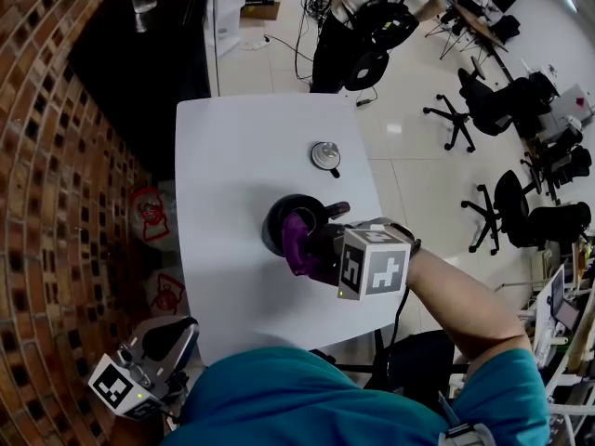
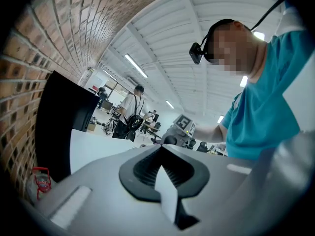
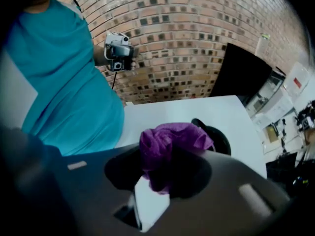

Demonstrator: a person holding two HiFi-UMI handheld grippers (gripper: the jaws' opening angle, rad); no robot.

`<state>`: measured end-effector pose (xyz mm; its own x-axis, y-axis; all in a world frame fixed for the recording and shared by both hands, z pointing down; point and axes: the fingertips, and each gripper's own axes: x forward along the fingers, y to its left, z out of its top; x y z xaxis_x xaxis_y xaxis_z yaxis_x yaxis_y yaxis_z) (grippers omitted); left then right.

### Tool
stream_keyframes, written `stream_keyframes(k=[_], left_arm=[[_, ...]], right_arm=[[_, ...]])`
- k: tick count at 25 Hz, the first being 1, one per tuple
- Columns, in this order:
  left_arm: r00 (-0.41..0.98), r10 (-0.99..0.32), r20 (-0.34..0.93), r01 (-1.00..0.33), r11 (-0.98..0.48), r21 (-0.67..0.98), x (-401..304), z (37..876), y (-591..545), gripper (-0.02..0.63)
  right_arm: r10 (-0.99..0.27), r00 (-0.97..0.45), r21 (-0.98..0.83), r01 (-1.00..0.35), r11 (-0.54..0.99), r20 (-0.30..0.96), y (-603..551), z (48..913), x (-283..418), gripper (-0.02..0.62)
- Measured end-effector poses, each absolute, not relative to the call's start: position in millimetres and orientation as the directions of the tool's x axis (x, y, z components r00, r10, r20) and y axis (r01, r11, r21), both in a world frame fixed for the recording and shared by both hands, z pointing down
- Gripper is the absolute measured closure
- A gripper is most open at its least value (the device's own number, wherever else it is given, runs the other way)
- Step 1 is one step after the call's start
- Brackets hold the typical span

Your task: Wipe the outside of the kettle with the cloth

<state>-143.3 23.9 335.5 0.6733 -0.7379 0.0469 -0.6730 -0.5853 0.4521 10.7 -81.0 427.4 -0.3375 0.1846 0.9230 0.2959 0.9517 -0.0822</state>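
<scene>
A black kettle [image 1: 286, 217] stands open-topped in the middle of the white table [image 1: 232, 147]; in the right gripper view the kettle [image 3: 220, 140] shows just behind the cloth. My right gripper [image 1: 313, 249] is shut on a bunched purple cloth [image 1: 297, 243], which presses against the kettle's near side. That cloth [image 3: 167, 144] fills the jaws of the right gripper [image 3: 165, 168]. The kettle's lid [image 1: 325, 155] lies apart, farther back on the table. My left gripper [image 1: 149, 365] hangs off the table's near left corner, shut and holding nothing.
A brick wall [image 1: 46, 203] runs along the left, with a black cabinet [image 1: 139, 63] beyond the table. Red-printed bags [image 1: 151, 214] lie on the floor by the wall. Office chairs [image 1: 521, 216] and a standing person [image 1: 349, 17] are farther off.
</scene>
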Motion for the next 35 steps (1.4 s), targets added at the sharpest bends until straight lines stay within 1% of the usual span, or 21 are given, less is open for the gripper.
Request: stream_keyframes(k=[6, 15, 19, 23, 29, 35], left_arm=[[0.659, -0.751, 0.045, -0.683, -0.573, 0.453, -145, 334, 29, 0.606], [0.641, -0.766, 0.047, -0.695, -0.554, 0.457, -155, 340, 36, 0.606], [0.638, -0.768, 0.048, -0.695, -0.548, 0.465, -158, 342, 37, 0.606], [0.638, -0.769, 0.046, -0.694, -0.547, 0.467, -156, 342, 37, 0.606], [0.64, -0.767, 0.046, -0.694, -0.552, 0.461, -152, 342, 40, 0.606], [0.639, -0.767, 0.049, -0.698, -0.552, 0.456, -152, 341, 41, 0.606]], right_arm=[[0.193, -0.271, -0.06, 0.431, 0.9, 0.943, -70, 430, -25, 0.479], [0.185, -0.169, -0.093, 0.446, 0.89, 0.968, -114, 442, -60, 0.479], [0.254, -0.066, -0.212, 0.378, 0.901, 0.965, -119, 442, -57, 0.477], [0.288, -0.065, -0.249, 0.347, 0.904, 0.955, -130, 436, -64, 0.477], [0.232, -0.082, -0.202, 0.268, 0.942, 0.969, -172, 429, -64, 0.477], [0.213, -0.121, -0.197, 0.125, 0.972, 0.97, -215, 432, -36, 0.477]])
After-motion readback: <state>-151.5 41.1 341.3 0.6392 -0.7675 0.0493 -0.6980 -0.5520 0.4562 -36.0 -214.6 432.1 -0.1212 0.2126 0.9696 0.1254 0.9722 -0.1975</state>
